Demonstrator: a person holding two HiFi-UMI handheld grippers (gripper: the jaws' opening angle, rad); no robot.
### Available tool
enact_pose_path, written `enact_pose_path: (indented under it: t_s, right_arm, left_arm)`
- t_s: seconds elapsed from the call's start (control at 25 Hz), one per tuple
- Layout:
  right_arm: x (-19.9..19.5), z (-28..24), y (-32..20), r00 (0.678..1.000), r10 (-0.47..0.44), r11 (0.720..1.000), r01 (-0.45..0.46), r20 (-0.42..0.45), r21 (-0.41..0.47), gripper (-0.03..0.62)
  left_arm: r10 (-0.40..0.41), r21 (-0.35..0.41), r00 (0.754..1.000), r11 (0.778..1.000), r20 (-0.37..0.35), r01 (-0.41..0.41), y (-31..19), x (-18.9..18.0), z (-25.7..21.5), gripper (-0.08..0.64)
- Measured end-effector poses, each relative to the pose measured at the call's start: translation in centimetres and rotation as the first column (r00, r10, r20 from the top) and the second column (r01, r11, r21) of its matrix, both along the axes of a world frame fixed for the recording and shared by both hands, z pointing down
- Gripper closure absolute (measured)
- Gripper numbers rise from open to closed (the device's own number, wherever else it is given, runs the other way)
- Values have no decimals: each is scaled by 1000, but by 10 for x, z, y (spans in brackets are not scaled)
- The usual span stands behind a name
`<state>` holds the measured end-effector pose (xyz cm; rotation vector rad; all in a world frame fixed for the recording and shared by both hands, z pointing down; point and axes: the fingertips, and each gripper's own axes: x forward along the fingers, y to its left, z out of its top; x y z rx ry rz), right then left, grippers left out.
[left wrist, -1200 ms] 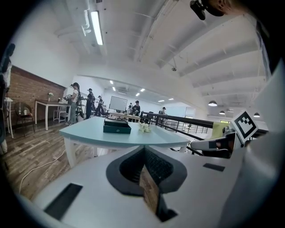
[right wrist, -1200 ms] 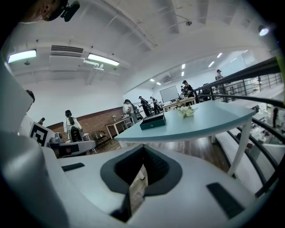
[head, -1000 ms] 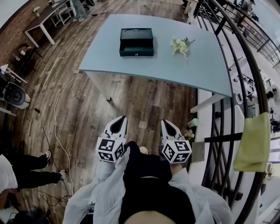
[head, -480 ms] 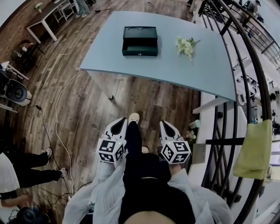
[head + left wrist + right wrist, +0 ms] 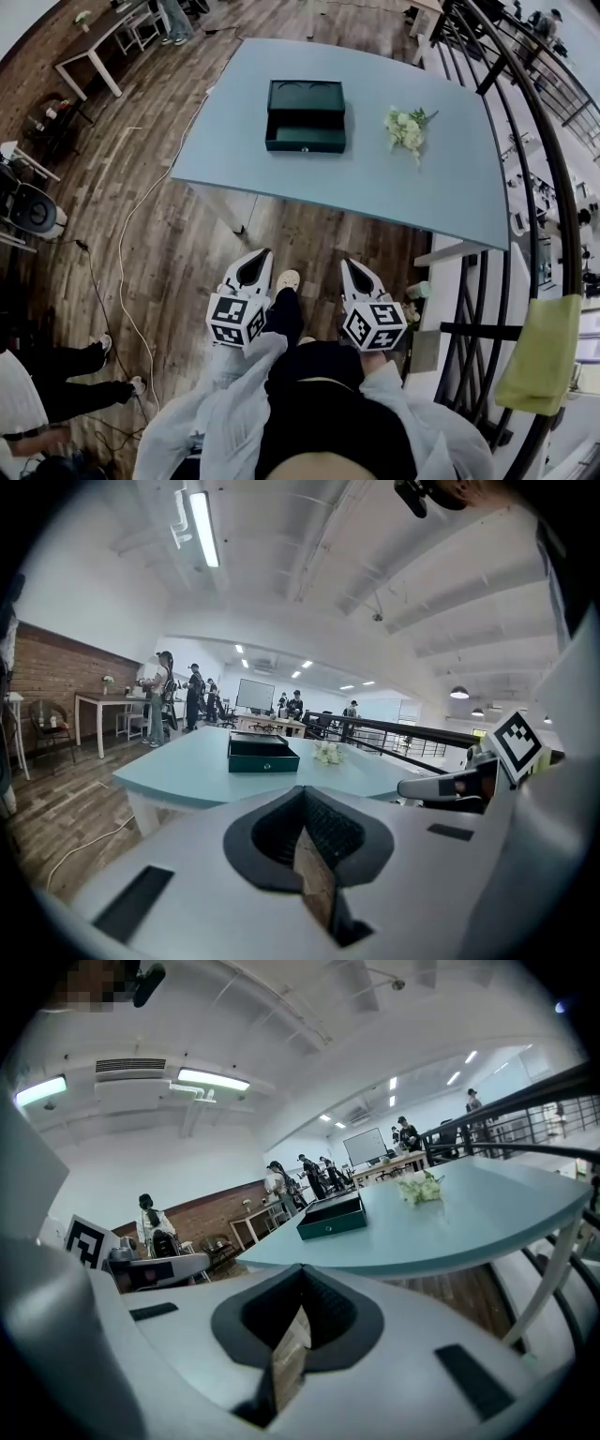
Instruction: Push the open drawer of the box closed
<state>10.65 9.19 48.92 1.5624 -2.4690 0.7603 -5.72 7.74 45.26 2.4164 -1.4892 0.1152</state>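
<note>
Left gripper and right gripper are both held low and close to my body, side by side, tips pointing forward. On each one the jaws are pressed together, with nothing between them.

1. Position of the work. The box sits on the pale blue table, well ahead of both tips and roughly on the line midway between them. Its drawer stands pulled out toward me, front panel facing the grippers. Neither gripper is near it; the approach is not yet made.

2. Nearby items. A small bunch of flowers lies on the table ahead of the right gripper and near the right side of the box. A cable runs over the floor to the left of the left gripper.

3. Likely faults, as I judge them:
- Box slides instead of drawer closing. Cause: pushing the front panel with nothing bracing the box from behind on a smooth top.
- Drawer skews and binds. Cause: contact off to one end of the panel.
- Tip slips over the panel's top edge into the drawer. Cause: contact too high.
- Flowers are swept aside. Cause: the right gripper travelling wide.
- I stumble on the cable. Cause: drifting left on the approach.
</note>
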Motion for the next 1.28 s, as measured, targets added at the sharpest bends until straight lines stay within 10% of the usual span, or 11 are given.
enact_pose_path:
  t_s: [1.28]
  right_arm:
    - [-39,-6,-180,989,137,991,-137,-62,-1,586]
  left_arm:
    - [99,20,994,995,-44,-98,-204,-53,-12,545]
